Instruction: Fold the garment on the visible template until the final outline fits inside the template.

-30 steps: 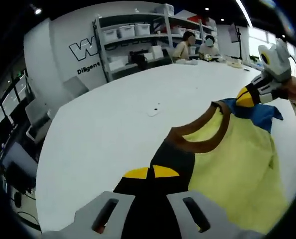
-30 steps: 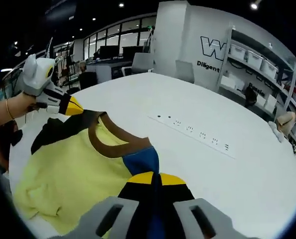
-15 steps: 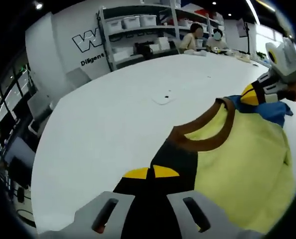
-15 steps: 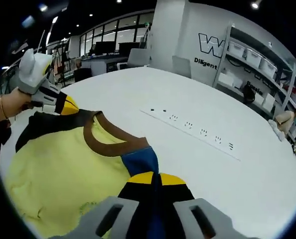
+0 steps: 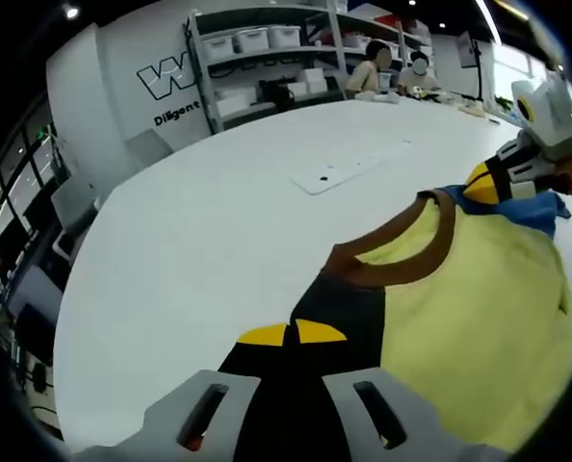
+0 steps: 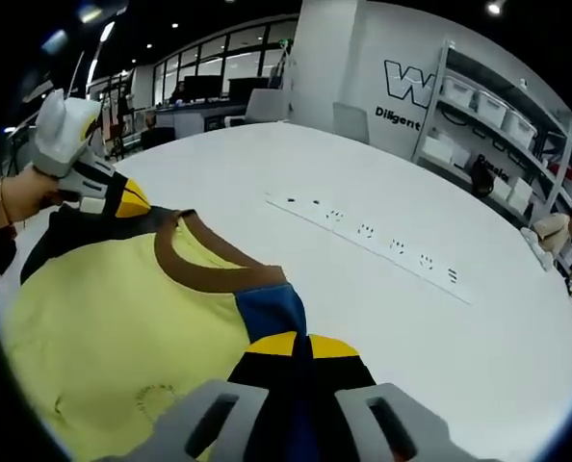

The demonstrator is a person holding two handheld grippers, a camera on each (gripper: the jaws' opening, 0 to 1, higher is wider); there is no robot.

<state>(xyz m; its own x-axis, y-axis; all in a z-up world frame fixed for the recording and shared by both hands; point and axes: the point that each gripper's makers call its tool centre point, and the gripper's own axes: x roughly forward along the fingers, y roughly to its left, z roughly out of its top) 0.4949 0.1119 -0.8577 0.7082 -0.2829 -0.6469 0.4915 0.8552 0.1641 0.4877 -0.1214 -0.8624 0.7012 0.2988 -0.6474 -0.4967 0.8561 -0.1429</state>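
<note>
- Left gripper view: the left gripper (image 5: 291, 334) sat at bottom centre, its yellow tips pressed together on the black shoulder of the shirt (image 5: 469, 308).
- The shirt, yellow with a brown collar (image 5: 402, 265), spread across the lower right of that frame over the white table (image 5: 209, 231).
- The right gripper (image 5: 483, 183) appeared at the right edge, closed on the shirt's blue shoulder.
- Shelves (image 5: 267, 58) and two seated people (image 5: 392, 72) stood along the top of that frame.
- Right gripper view: the right gripper (image 6: 294, 344) clamped the blue shoulder at bottom centre; the shirt (image 6: 113, 327) filled the lower left.
- The left gripper (image 6: 130, 200), in a hand (image 6: 21, 192), held the black shoulder at the left edge.
- A socket strip (image 6: 373, 236) ran across the table (image 6: 440, 327) at centre right.
</note>
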